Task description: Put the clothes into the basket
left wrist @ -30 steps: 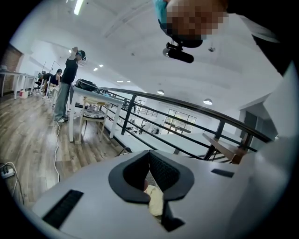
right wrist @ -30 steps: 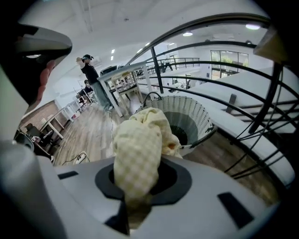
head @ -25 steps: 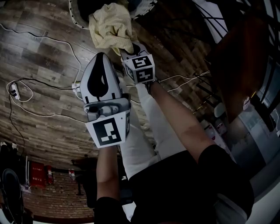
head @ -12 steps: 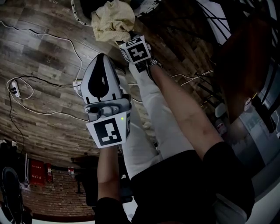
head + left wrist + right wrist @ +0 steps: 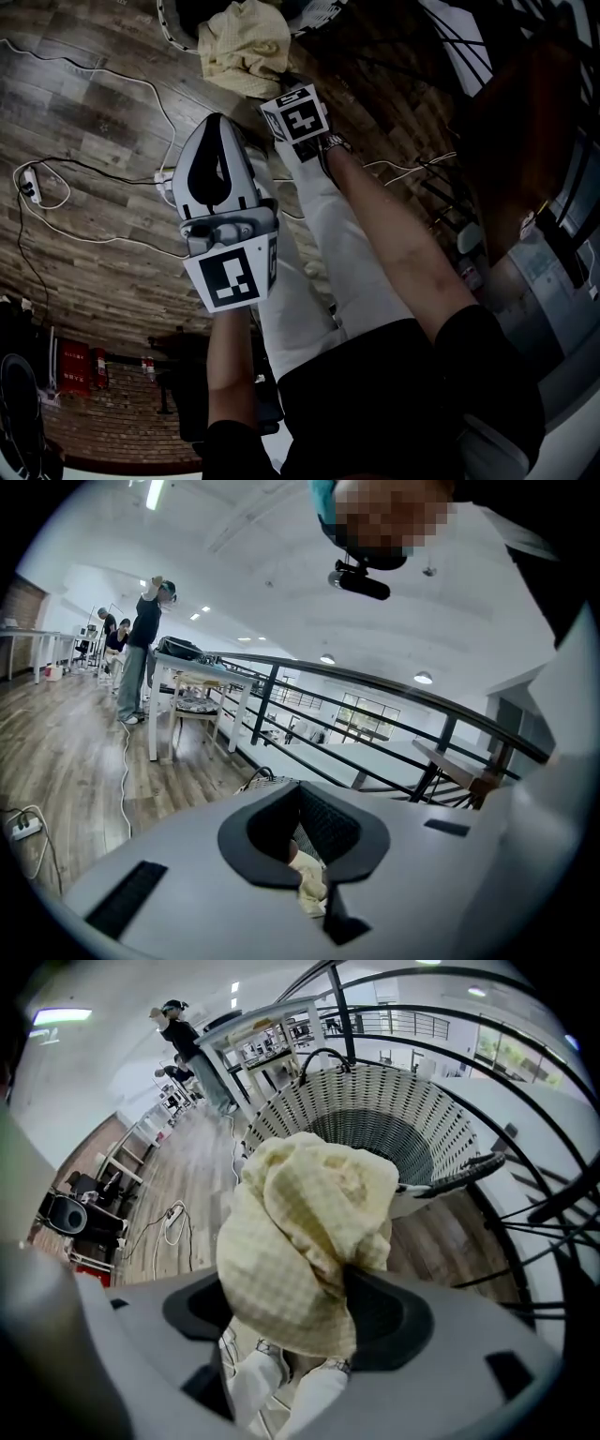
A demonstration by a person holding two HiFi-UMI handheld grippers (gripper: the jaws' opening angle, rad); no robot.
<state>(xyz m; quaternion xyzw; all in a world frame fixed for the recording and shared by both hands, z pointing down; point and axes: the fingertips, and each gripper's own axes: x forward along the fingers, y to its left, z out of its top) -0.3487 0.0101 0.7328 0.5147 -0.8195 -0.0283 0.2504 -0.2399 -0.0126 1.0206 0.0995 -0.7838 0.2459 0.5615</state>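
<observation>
A pale yellow checked cloth (image 5: pixel 305 1241) lies bunched between the jaws of my right gripper (image 5: pixel 314 1283), which points steeply down. Those jaws have just been opening and now stand wide, with the cloth still resting across them. Just beyond is the white woven basket (image 5: pixel 375 1101), its mouth facing me. In the head view the cloth (image 5: pixel 242 47) hangs at the basket's near rim (image 5: pixel 169 23), ahead of the right gripper (image 5: pixel 274 86). My left gripper (image 5: pixel 217 120) is held back beside it, shut and with nothing in it. In the left gripper view the cloth (image 5: pixel 309 881) shows through the left gripper's (image 5: pixel 302 785) opening.
White cables and a power strip (image 5: pixel 28 192) trail over the wooden floor. A dark metal railing (image 5: pixel 525 1194) curves to the right of the basket, with a brown wooden surface (image 5: pixel 525 122) beside it. The person's white trouser legs (image 5: pixel 309 272) stand below. People (image 5: pixel 145 639) and tables are far off.
My right gripper has carried the cloth a little further towards the basket at the top of the head view. The left gripper has stayed where it was.
</observation>
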